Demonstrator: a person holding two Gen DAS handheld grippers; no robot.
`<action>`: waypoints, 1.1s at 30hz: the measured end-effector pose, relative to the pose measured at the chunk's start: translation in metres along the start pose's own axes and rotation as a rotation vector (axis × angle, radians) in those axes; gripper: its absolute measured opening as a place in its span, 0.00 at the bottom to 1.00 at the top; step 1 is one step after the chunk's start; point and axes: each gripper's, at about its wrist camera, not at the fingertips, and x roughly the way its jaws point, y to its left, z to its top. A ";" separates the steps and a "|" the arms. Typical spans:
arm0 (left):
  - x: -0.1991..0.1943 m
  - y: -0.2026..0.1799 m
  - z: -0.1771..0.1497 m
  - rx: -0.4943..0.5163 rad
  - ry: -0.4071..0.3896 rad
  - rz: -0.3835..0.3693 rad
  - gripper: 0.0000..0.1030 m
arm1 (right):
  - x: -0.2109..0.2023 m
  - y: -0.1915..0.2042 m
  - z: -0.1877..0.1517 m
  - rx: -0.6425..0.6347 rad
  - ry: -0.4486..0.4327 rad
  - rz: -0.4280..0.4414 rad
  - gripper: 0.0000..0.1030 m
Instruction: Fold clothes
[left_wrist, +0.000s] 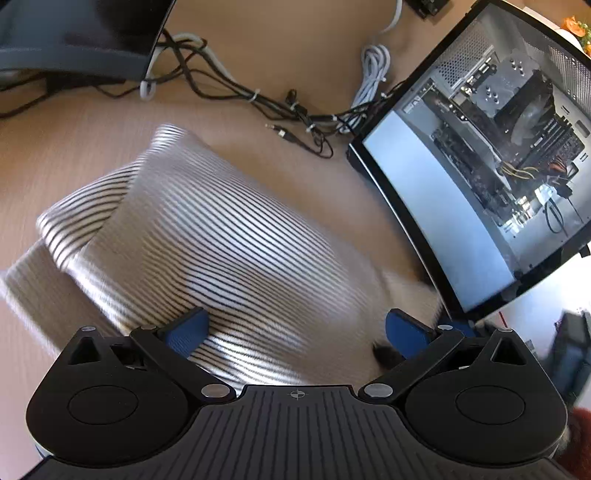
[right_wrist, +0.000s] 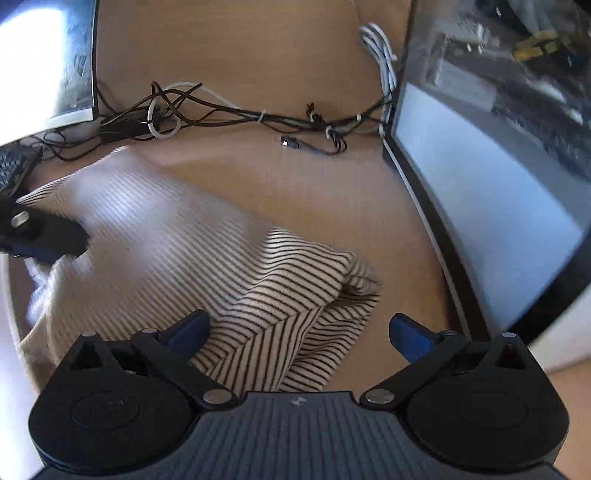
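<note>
A cream garment with thin black stripes (left_wrist: 221, 236) lies folded on the wooden desk (left_wrist: 295, 55). It also shows in the right wrist view (right_wrist: 266, 280), with one corner bunched up at its right edge. My left gripper (left_wrist: 297, 332) hovers just above the garment, wide open and empty. My right gripper (right_wrist: 299, 332) is wide open and empty above the garment's near edge. The left gripper shows blurred at the left edge of the right wrist view (right_wrist: 44, 236).
An open computer case (left_wrist: 498, 155) with a glass side panel stands on the right. A tangle of black and white cables (left_wrist: 288, 107) runs along the back of the desk. A dark monitor (left_wrist: 74, 33) stands at the back left.
</note>
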 end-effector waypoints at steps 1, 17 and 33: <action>0.002 0.001 0.003 0.007 -0.002 -0.001 1.00 | -0.003 0.003 -0.003 0.007 0.006 0.010 1.00; -0.016 0.012 0.014 -0.023 -0.068 0.077 1.00 | -0.033 0.051 -0.008 -0.122 0.112 0.358 1.00; -0.014 -0.022 -0.027 -0.044 0.032 -0.003 1.00 | -0.040 -0.013 0.024 0.064 -0.043 0.206 1.00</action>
